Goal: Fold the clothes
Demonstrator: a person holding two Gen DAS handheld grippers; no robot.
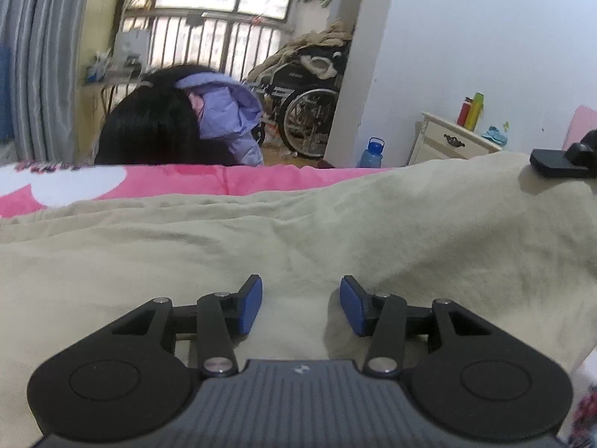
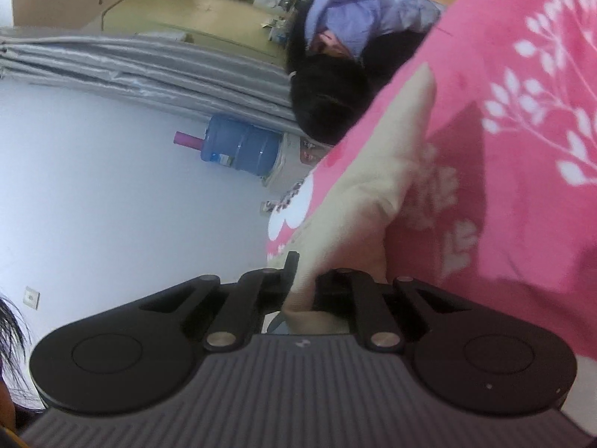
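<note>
A cream garment (image 1: 298, 231) lies spread over a pink floral bedspread (image 1: 112, 183). My left gripper (image 1: 300, 304) hovers low over its near part, jaws open, blue pads (image 1: 252, 304) apart and nothing between them. Part of the other gripper (image 1: 563, 162) shows at the garment's far right edge. In the right wrist view, rolled sideways, my right gripper (image 2: 304, 283) is shut on a fold of the cream garment (image 2: 373, 186), which rises in a lifted strip off the pink bedspread (image 2: 522, 186).
A person with dark hair and a lilac jacket (image 1: 175, 123) crouches beyond the bed's far edge. Behind are a wheelchair (image 1: 309, 112), a white nightstand (image 1: 447, 142) with bottles, a blue bottle (image 1: 373, 153), grey curtains (image 1: 41, 74) and a water jug (image 2: 238, 145).
</note>
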